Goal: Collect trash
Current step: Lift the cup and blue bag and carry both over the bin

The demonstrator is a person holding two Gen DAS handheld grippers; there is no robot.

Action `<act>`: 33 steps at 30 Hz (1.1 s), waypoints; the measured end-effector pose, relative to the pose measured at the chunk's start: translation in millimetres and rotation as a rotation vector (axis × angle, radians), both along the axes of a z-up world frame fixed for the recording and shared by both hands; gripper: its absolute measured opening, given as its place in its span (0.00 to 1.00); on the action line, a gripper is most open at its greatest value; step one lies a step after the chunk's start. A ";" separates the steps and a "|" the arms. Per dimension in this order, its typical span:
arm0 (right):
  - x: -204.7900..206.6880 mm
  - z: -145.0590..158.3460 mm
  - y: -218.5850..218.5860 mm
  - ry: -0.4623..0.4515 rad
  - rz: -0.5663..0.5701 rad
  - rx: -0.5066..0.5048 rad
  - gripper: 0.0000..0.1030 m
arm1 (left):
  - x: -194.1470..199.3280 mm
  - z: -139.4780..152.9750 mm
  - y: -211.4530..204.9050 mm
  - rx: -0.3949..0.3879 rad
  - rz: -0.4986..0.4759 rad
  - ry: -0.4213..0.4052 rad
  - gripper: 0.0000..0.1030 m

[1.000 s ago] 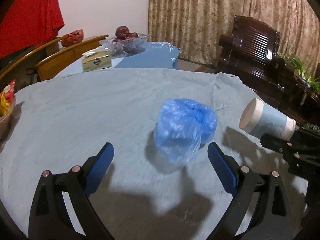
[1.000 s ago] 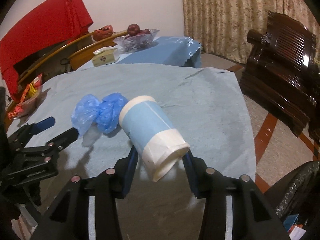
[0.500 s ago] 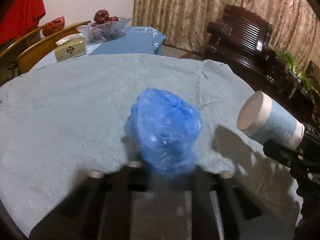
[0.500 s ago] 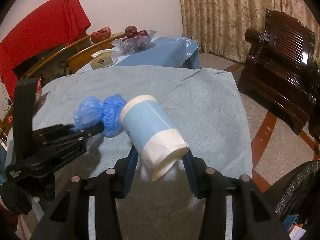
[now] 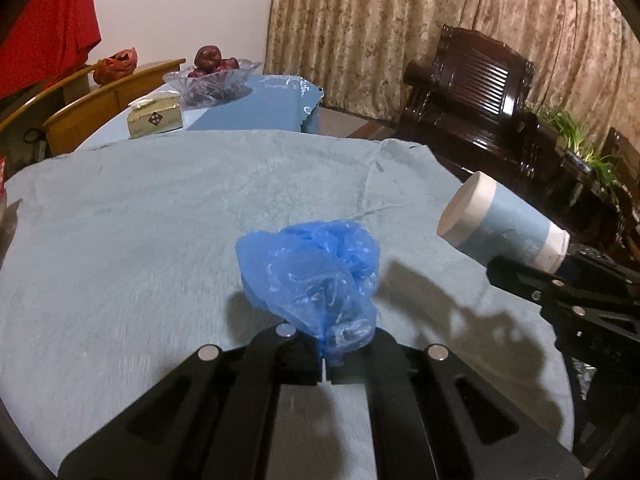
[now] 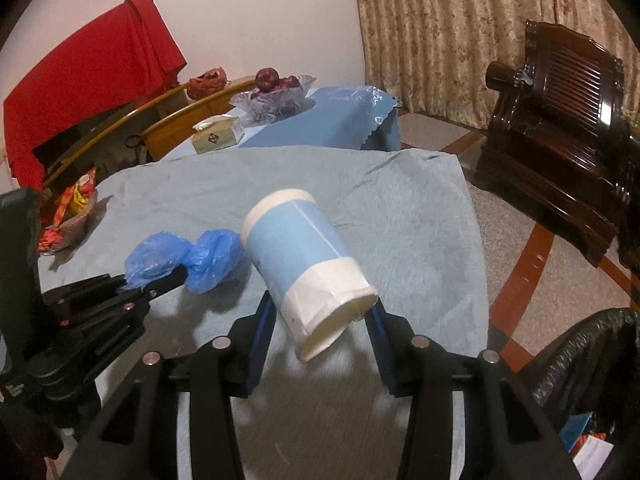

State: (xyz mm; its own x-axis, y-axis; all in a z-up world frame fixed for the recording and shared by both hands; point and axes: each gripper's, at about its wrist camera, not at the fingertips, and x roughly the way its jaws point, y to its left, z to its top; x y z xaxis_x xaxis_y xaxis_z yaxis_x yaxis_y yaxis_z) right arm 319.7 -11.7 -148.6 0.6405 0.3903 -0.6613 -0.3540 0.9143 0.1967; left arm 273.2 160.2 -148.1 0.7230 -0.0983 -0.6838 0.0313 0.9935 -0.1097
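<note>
I have my left tongs (image 5: 325,354) clamped on the blue plastic bag (image 5: 310,272) and my right tongs (image 6: 320,316) clamped on the paper cup (image 6: 304,264), both lifted for binning.

Black trash bag (image 6: 592,360) cut off at right wrist view's edge

Count at my tongs: one crumpled blue plastic bag (image 5: 312,276), one blue-and-white paper cup (image 6: 308,272). On the one grey-blue cloth-covered table (image 6: 420,216): one shallow dish of red and yellow snack packets (image 6: 68,216) at the left edge. On the far blue-clothed table (image 6: 340,116): one cut-glass fruit bowl (image 6: 272,98), one gold tissue box (image 6: 218,134). Beyond: two dark carved wooden chairs (image 5: 472,96), one red cloth (image 6: 92,80), one black bin bag (image 6: 588,356)
</note>
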 end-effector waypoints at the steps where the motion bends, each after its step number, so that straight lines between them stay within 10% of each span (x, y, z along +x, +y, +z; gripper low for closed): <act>1: -3.5 1.3 -1.4 -0.001 0.001 0.002 0.44 | -5.5 2.6 -0.5 -0.004 0.001 -0.005 0.00; 33: -111.4 61.1 -57.9 -0.088 -0.053 0.025 0.44 | -104.5 69.9 -66.5 -0.042 -0.105 -0.116 0.00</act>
